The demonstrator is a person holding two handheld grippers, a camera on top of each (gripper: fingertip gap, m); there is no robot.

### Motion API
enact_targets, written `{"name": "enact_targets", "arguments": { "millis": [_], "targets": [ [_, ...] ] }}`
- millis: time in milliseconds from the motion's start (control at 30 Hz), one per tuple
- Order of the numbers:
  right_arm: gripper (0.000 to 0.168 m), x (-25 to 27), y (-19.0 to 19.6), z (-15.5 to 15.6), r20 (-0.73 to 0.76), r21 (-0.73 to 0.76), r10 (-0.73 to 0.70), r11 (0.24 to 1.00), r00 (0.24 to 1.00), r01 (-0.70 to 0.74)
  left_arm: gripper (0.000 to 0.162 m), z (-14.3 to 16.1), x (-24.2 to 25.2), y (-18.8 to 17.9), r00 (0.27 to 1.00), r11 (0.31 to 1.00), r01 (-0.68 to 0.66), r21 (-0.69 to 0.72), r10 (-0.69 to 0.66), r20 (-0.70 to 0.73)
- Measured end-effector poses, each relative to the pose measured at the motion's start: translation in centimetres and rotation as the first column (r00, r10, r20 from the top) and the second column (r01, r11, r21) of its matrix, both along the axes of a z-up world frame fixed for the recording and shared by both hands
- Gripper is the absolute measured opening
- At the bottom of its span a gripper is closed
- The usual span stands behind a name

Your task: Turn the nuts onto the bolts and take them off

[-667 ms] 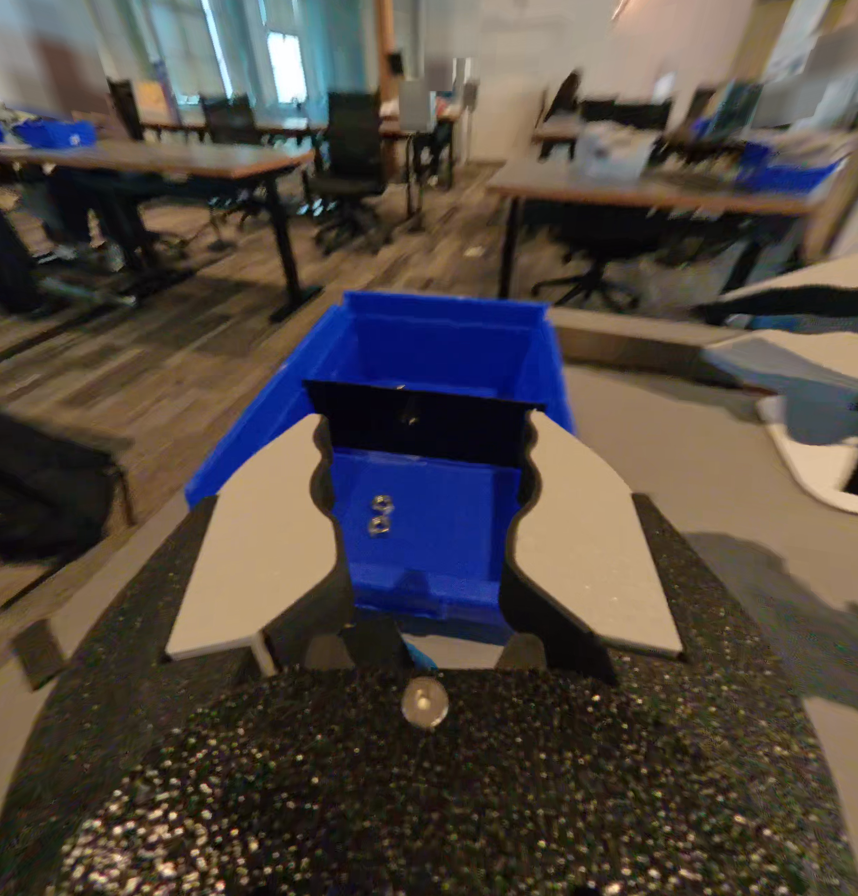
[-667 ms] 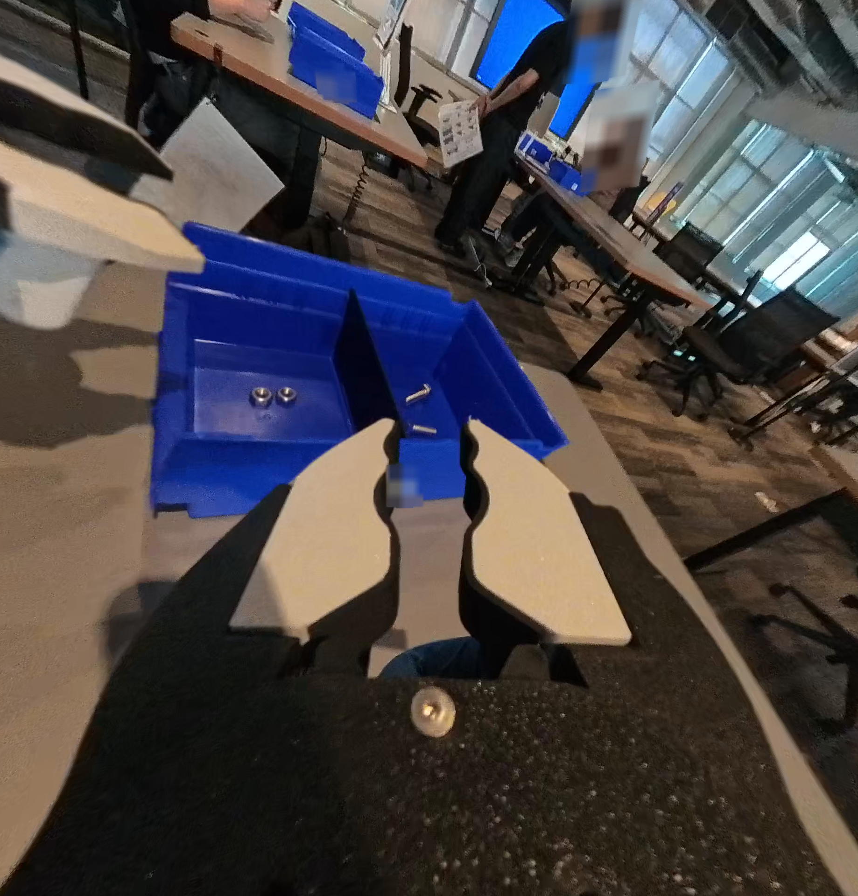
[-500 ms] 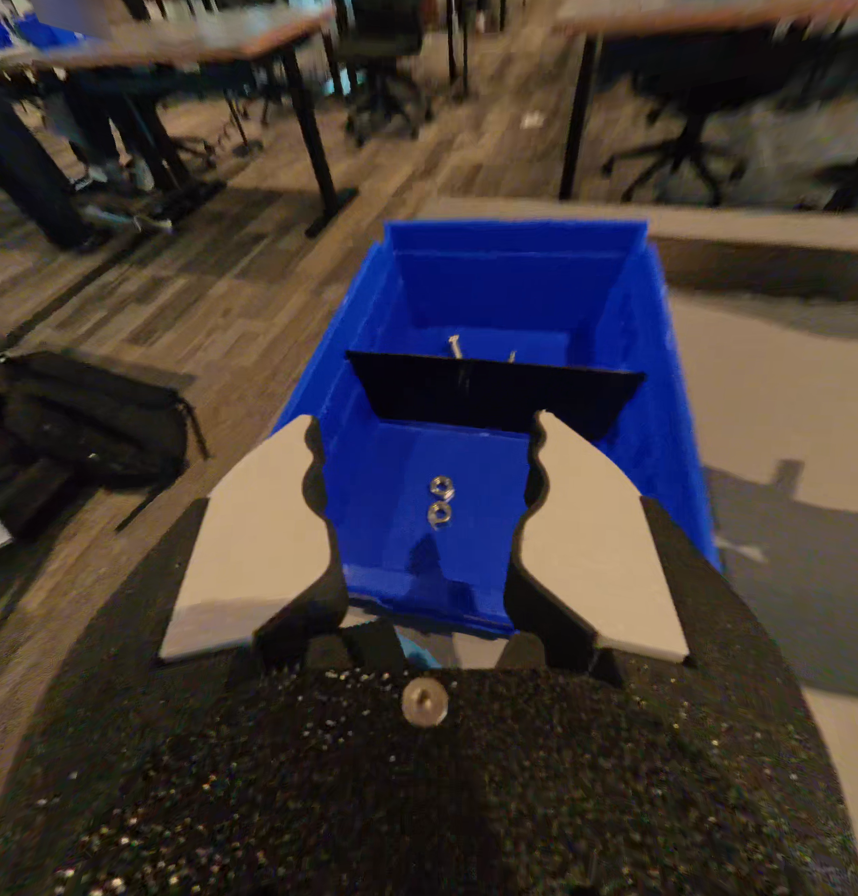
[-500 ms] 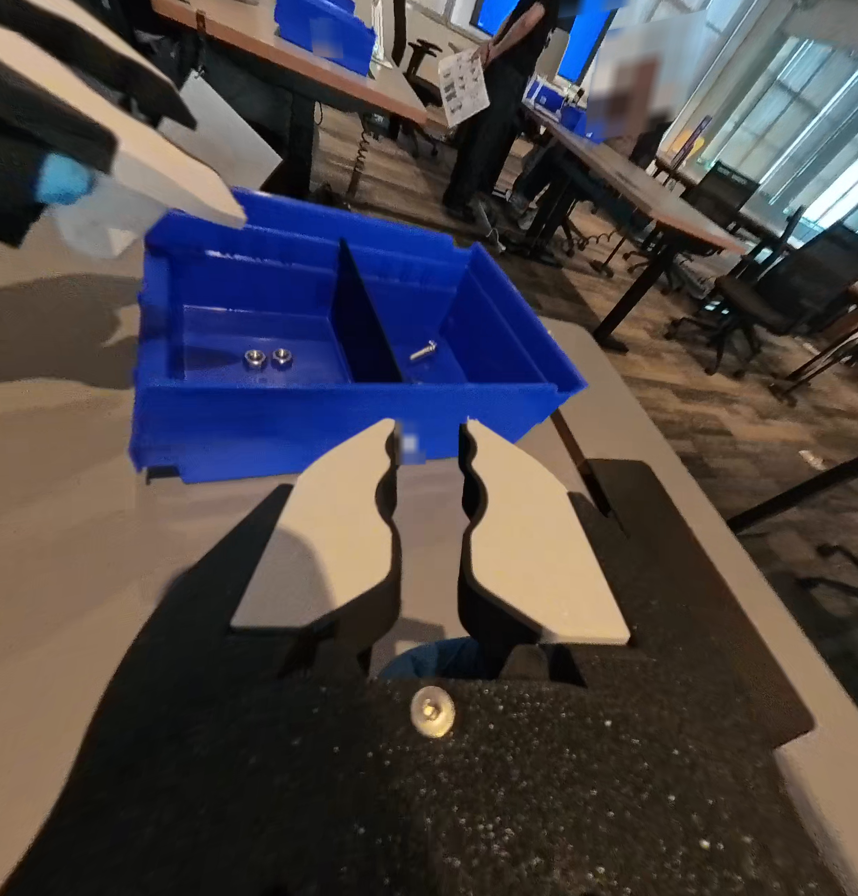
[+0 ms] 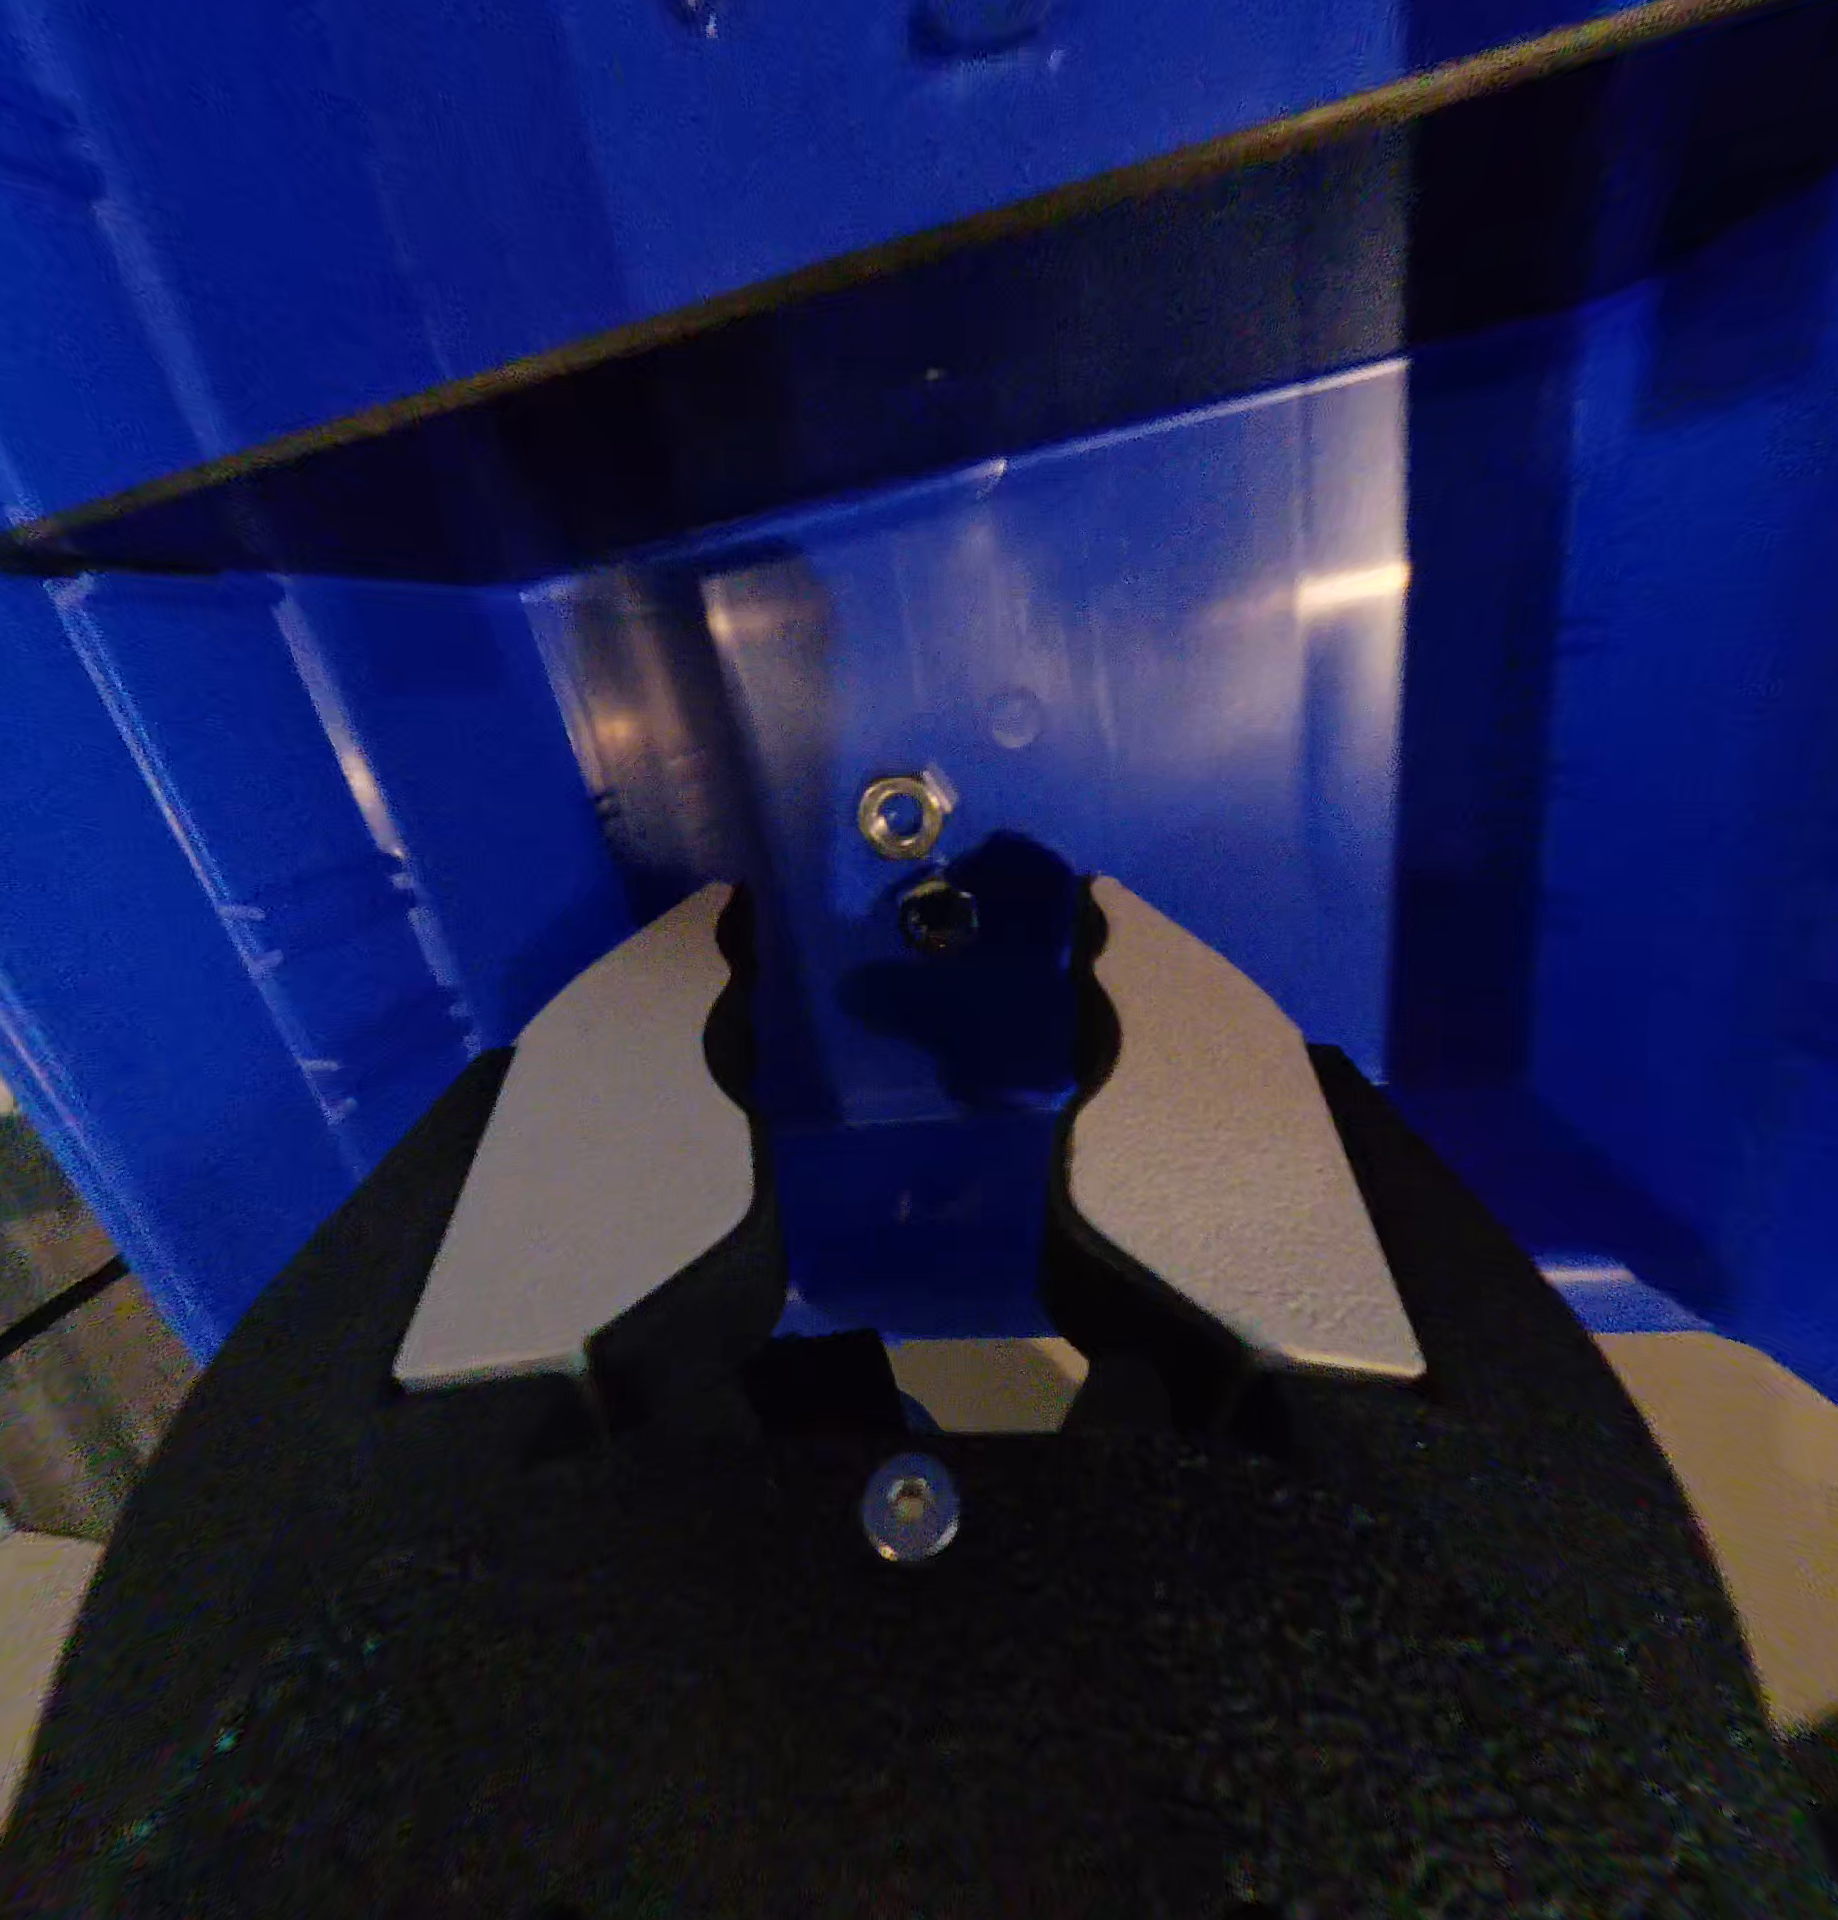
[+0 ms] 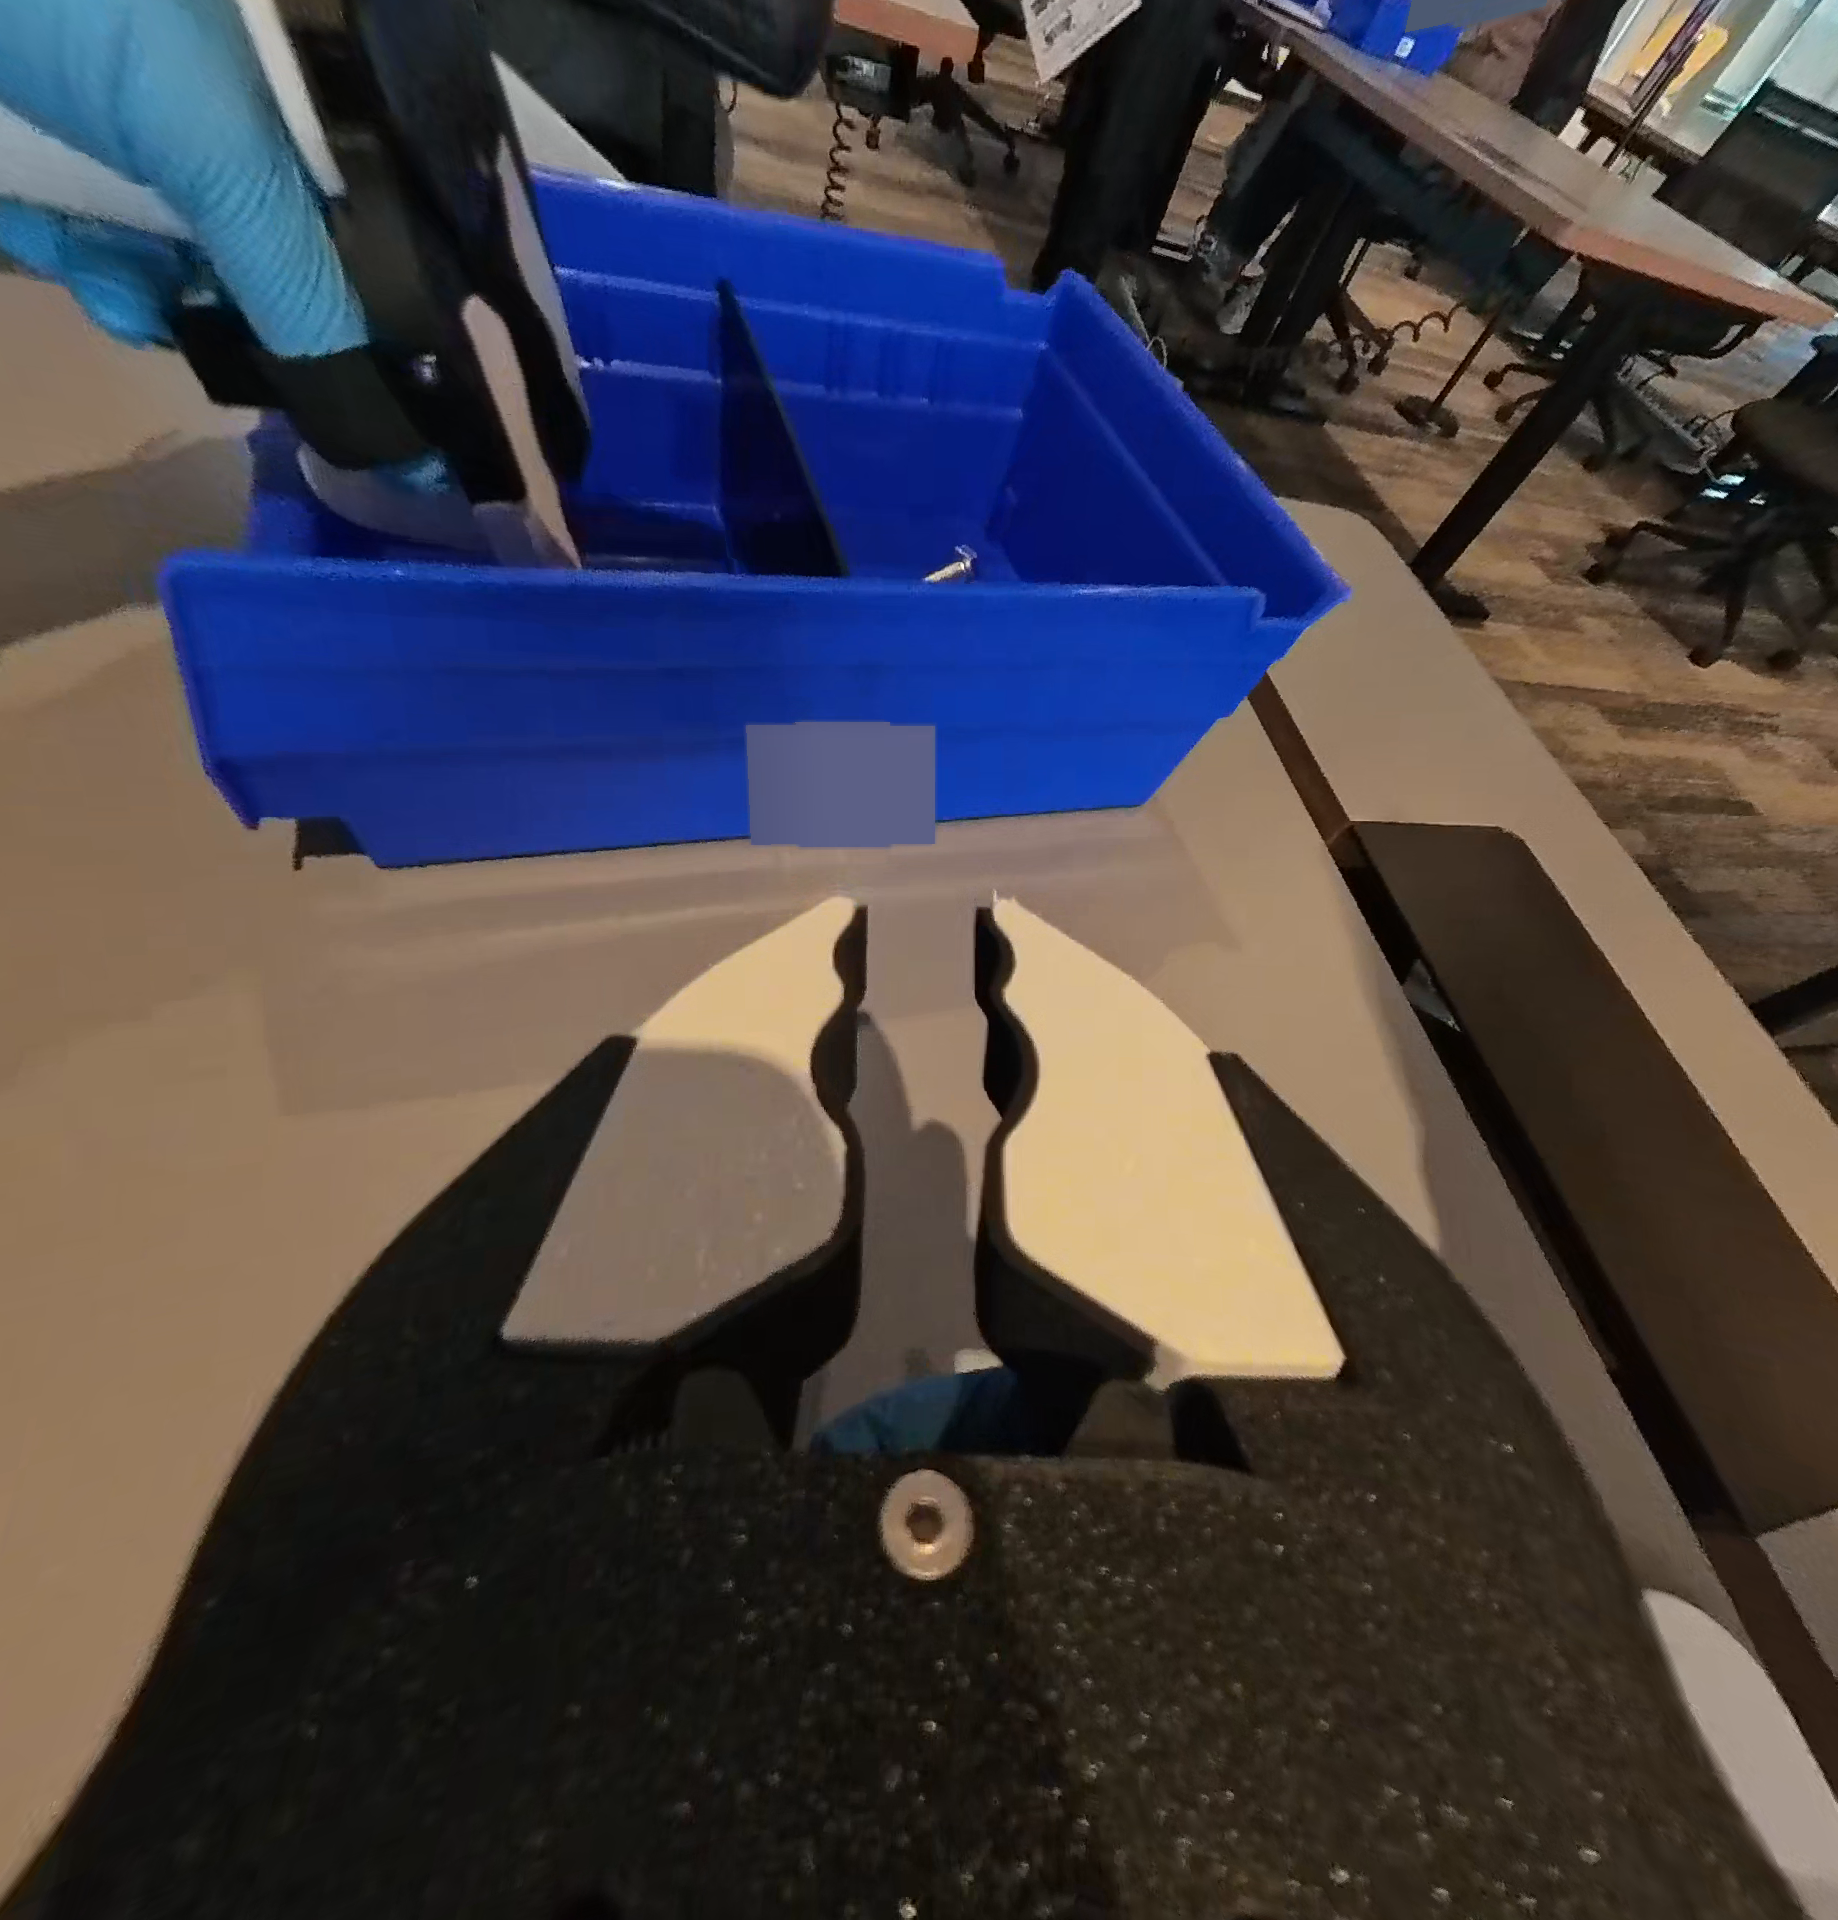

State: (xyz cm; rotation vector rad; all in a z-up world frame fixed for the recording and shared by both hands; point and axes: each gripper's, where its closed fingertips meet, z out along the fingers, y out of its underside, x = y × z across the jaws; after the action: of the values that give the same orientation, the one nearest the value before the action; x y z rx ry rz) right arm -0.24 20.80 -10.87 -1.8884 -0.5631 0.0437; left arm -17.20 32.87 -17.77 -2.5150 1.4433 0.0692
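Note:
A blue bin [image 6: 686, 675] stands on the grey table, split by a black divider [image 6: 780, 478]. My left gripper [image 5: 910, 894] is open and reaches down into the left compartment. Two small silver nuts lie on the bin floor there: one nut [image 5: 902, 821] lies just beyond the fingertips, and the other nut [image 5: 936, 920] lies in shadow between them. In the right wrist view the left gripper [image 6: 520, 499] is held by a blue-gloved hand [image 6: 167, 187]. One bolt [image 6: 951, 566] shows in the right compartment. My right gripper [image 6: 923, 914] is empty, with a narrow gap, in front of the bin.
The grey table [image 6: 115, 987] ends at its right edge, where a black strip [image 6: 1569, 1091] runs alongside. Beyond it are desks [image 6: 1621, 239], office chairs and people standing. The bin's walls [image 5: 219, 727] close in around the left gripper. My hands' fingertips stand some 20 cm from each other.
My left gripper has dropped into the bin's nut compartment, close over the two nuts. My right gripper has drawn back from the bin and sits lower, its gap unchanged.

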Motion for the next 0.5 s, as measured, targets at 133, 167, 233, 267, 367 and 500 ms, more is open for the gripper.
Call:
{"name": "enact_targets", "arguments": {
  "millis": [133,167,233,267,367,500],
  "targets": [
    [0.019,0.0,0.0,0.1,0.017,0.002,0.001,1.000,1.000,-0.001,0.055,0.1,-0.3,0.4,1.000,0.999,-0.011,-0.032,0.010,-0.009],
    [0.019,0.1,0.0,0.0,0.014,-0.001,0.000,1.000,1.000,0.000,0.053,0.0,-0.3,0.4,1.000,0.999,-0.006,-0.043,0.005,-0.009],
    [0.019,0.2,0.0,-0.2,0.017,-0.007,-0.004,1.000,1.000,0.005,0.049,-0.5,-0.4,0.2,1.000,0.996,0.002,-0.084,-0.002,-0.007],
    [0.019,0.3,0.1,-0.3,0.021,-0.009,-0.008,1.000,1.000,0.008,0.048,-0.7,-0.6,0.2,1.000,0.995,0.003,-0.098,-0.004,-0.012],
    [0.019,0.5,0.1,-0.4,0.014,-0.013,-0.013,1.000,1.000,0.013,0.048,-1.2,-0.5,0.1,1.000,0.991,0.030,-0.131,-0.031,0.001],
    [0.019,0.6,0.2,-0.6,0.014,-0.020,-0.016,1.000,1.000,0.017,0.047,-1.5,-0.8,0.1,0.998,0.987,0.056,-0.148,-0.059,-0.014]
  ]
}}
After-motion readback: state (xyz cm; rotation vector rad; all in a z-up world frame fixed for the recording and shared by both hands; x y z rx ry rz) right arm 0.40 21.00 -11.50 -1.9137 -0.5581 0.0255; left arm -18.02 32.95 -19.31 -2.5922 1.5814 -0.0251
